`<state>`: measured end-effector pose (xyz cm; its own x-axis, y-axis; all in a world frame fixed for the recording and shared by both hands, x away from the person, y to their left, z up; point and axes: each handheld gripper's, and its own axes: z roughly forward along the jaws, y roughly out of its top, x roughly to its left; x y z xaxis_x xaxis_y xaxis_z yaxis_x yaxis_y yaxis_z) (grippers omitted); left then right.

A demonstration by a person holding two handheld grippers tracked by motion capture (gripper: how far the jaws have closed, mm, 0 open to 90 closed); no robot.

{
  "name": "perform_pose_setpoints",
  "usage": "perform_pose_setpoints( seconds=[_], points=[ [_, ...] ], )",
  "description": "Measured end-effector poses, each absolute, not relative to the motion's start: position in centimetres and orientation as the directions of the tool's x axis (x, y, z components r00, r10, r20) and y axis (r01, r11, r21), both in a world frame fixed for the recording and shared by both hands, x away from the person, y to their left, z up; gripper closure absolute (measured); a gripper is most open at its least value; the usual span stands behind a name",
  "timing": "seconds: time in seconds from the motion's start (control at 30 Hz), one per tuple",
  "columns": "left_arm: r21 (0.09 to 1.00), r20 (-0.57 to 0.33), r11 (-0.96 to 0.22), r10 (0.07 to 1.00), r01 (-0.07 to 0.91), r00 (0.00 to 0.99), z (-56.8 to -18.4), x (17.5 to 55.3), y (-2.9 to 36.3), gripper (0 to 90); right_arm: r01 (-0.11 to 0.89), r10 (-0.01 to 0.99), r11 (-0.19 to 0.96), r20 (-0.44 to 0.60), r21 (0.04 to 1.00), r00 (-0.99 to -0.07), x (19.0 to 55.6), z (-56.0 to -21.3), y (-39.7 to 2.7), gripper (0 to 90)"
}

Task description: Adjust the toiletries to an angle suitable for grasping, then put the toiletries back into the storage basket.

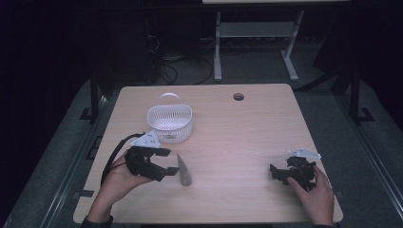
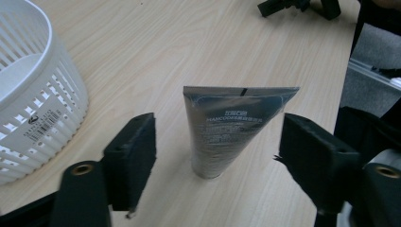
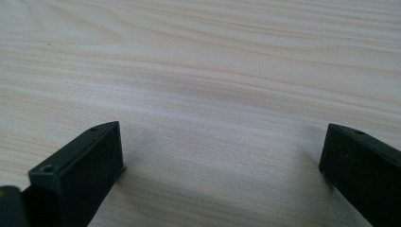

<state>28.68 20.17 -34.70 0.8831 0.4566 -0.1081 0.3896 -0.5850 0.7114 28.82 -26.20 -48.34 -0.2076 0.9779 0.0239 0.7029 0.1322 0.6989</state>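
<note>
Tube (image 2: 231, 127) stands upright on tabletop (image 1: 237, 137), between L gripper (image 1: 164, 161) jaws, spread, not touching. R gripper (image 1: 280, 173) sits well apart, jaws apart, nothing between.

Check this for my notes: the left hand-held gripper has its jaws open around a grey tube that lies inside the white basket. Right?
Not quite. The left hand-held gripper is open around the grey tube, but the tube stands on the table beside the white basket, not inside it. The left gripper view shows this.

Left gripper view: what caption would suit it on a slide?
Open left gripper framing a grey tube standing on the wooden table, beside a white basket.
</note>
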Motion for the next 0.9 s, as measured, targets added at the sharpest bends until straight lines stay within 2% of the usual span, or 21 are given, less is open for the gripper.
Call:
perform_pose_setpoints(
  seconds=[0.1,0.33,0.9],
  points=[
    [0.699,-0.111,-0.592,0.465,0.401,0.878,-34.7,28.6,20.0,17.8,0.703,0.978,0.132,0.024,0.699,-0.208,28.8,-48.3,-26.2,0.0],
    [0.686,-0.088,-0.616,0.459,0.388,0.884,-34.1,28.5,19.3,13.2,0.703,0.978,0.133,0.024,0.699,-0.208,28.8,-48.3,-26.2,0.0],
    [0.657,-0.05,-0.663,0.435,0.357,0.899,-33.7,28.8,16.6,12.7,0.703,0.978,0.132,0.024,0.699,-0.208,28.8,-48.3,-26.2,0.0]
  ],
)
